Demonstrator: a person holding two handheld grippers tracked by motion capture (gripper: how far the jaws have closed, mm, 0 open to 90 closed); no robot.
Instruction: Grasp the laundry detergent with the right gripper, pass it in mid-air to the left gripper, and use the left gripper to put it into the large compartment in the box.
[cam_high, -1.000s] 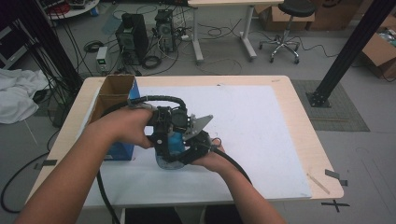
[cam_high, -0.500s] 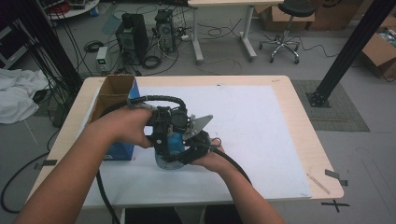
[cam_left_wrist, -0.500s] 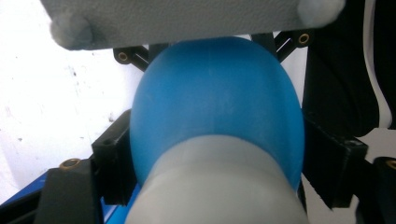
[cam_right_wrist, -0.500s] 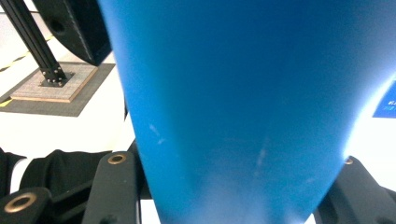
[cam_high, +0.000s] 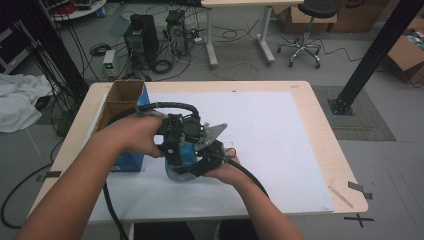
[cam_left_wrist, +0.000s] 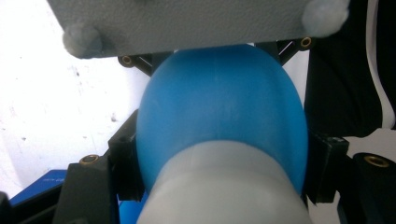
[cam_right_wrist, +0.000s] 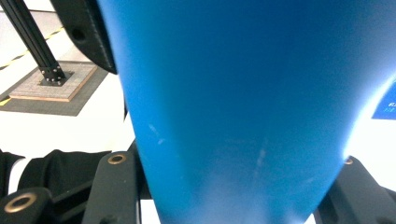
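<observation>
A blue bottle-shaped object (cam_high: 183, 154) with a pale, clear-looking end (cam_high: 174, 173) is held just over the white sheet (cam_high: 280, 140) between both grippers. My left gripper (cam_high: 174, 134) comes in from the left and is shut on it; its fingers (cam_left_wrist: 124, 164) press both sides of the blue bulb (cam_left_wrist: 224, 121), whose whitish neck (cam_left_wrist: 224, 191) points at the camera. My right gripper (cam_high: 206, 156) grips from the near right. In its view the blue body (cam_right_wrist: 233, 107) sits between its fingers (cam_right_wrist: 116, 186). The right gripper's grey three-cornered plate (cam_left_wrist: 187, 23) hangs above the bulb.
An open cardboard box with blue sides (cam_high: 121, 102) stands at the table's left, close to my left forearm. The wooden table (cam_high: 327, 135) reaches past the sheet on the right. A black cable (cam_high: 170, 106) arcs over the left gripper. A black post (cam_high: 372, 55) stands on the floor beyond.
</observation>
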